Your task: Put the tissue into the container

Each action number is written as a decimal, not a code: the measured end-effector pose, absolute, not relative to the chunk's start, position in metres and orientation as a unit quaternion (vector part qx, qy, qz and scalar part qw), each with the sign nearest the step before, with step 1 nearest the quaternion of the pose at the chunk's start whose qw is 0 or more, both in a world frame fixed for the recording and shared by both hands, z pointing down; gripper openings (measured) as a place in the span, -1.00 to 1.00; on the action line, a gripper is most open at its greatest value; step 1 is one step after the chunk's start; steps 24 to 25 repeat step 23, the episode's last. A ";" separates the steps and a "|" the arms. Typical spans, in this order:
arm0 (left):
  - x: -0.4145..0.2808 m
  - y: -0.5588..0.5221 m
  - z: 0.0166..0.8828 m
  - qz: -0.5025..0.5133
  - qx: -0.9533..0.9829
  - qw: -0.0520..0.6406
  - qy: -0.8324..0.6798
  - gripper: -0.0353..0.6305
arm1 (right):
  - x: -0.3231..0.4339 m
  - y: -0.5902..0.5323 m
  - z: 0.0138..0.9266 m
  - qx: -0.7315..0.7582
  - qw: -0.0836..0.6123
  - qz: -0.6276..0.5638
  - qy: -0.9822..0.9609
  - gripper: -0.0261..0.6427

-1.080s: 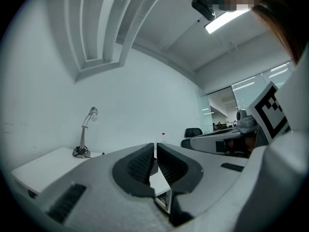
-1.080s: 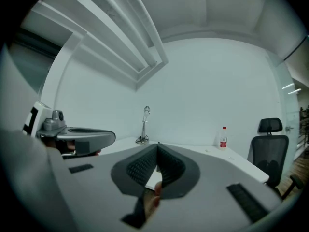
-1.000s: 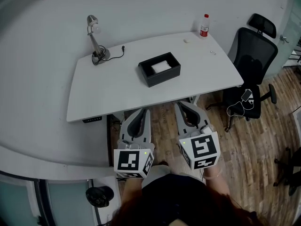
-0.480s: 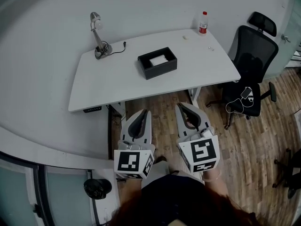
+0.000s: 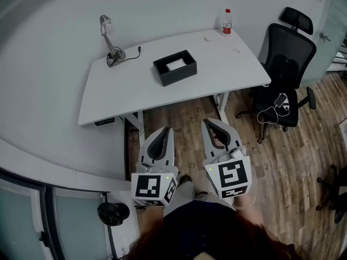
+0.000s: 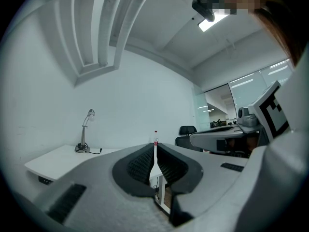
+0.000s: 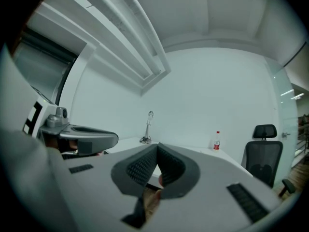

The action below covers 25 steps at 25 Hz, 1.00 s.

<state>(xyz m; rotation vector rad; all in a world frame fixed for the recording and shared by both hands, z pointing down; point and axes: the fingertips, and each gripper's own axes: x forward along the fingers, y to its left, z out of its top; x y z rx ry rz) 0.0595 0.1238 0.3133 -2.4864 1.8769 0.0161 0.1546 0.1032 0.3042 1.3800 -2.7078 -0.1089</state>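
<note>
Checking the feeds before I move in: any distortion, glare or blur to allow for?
Head view: sharp, evenly lit; the wide lens bows the table edge. Left gripper view: dark round rim, glare from the ceiling light. Right gripper view: same dark rim, even light.

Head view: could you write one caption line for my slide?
Left gripper and right gripper, both shut and empty, point toward a white desk with a tissue inside a black container.
</note>
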 end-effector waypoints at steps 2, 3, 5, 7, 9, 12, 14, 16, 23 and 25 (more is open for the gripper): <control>0.063 0.128 0.313 0.003 -0.798 0.015 0.602 -0.78 | 0.158 0.107 0.305 0.453 0.049 -0.035 -0.890 -0.86; 0.066 0.130 0.313 0.004 -0.799 0.014 0.602 -0.78 | 0.160 0.109 0.305 0.453 0.050 -0.034 -0.889 -0.86; 0.070 0.133 0.313 0.003 -0.799 0.014 0.601 -0.78 | 0.164 0.111 0.306 0.454 0.051 -0.035 -0.889 -0.86; 0.073 0.137 0.313 -0.002 -0.799 0.016 0.601 -0.78 | 0.167 0.114 0.307 0.456 0.051 -0.036 -0.888 -0.86; 0.075 0.141 0.316 0.000 -0.800 0.012 0.600 -0.78 | 0.169 0.116 0.308 0.457 0.052 -0.037 -0.887 -0.86; 0.080 0.142 0.316 -0.006 -0.801 0.015 0.598 -0.78 | 0.172 0.117 0.310 0.460 0.058 -0.045 -0.885 -0.86; 0.083 0.143 0.317 -0.010 -0.803 0.015 0.596 -0.78 | 0.173 0.118 0.312 0.463 0.063 -0.049 -0.883 -0.86; 0.087 0.144 0.318 -0.012 -0.806 0.014 0.592 -0.78 | 0.175 0.119 0.314 0.464 0.068 -0.052 -0.882 -0.86; 0.088 0.139 0.324 -0.019 -0.811 0.009 0.585 -0.78 | 0.175 0.114 0.316 0.466 0.057 -0.044 -0.882 -0.86; 0.088 0.139 0.324 -0.019 -0.811 0.009 0.585 -0.78 | 0.175 0.114 0.316 0.466 0.057 -0.044 -0.882 -0.86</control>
